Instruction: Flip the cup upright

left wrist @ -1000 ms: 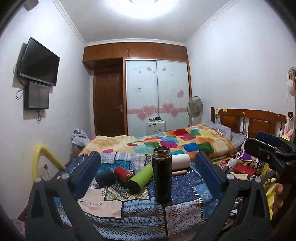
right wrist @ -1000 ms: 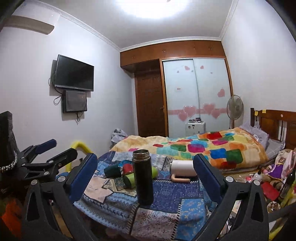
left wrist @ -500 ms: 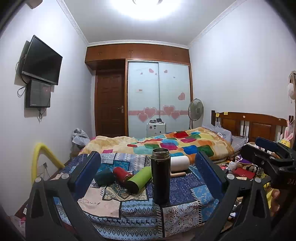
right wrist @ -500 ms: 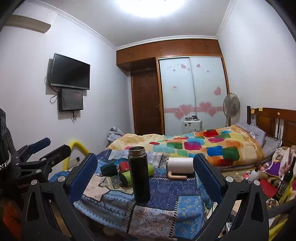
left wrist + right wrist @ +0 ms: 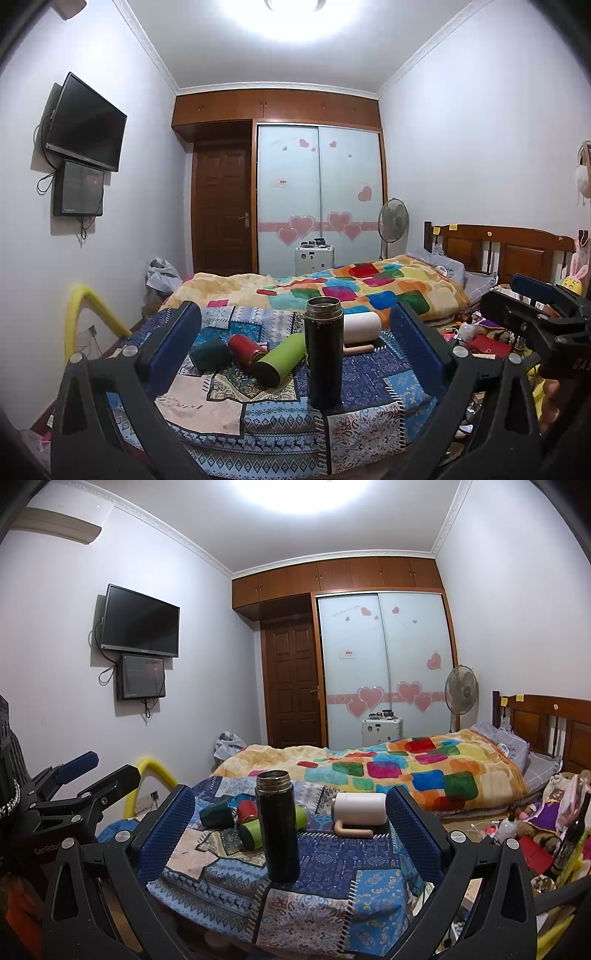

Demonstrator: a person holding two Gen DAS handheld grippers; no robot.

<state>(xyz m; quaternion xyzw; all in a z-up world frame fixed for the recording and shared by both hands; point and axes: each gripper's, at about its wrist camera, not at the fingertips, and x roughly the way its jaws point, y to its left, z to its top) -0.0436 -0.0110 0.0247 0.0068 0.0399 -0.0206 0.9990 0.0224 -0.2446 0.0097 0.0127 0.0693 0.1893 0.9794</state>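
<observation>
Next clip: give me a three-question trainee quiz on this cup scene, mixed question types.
1. True or false: the black flask stands upright on the patchwork cloth.
2. Which cup has a handle? A) green cup B) white mug C) red cup
3. Fill in: the left claw and right claw are both ____, holding nothing.

Key: 1 true; 2 B; 3 open.

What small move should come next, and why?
Probably ease the right gripper forward-right toward the white mug. It lies on its side beside the upright black flask, handle toward the camera; both grippers are open, empty and short of the cups.
</observation>
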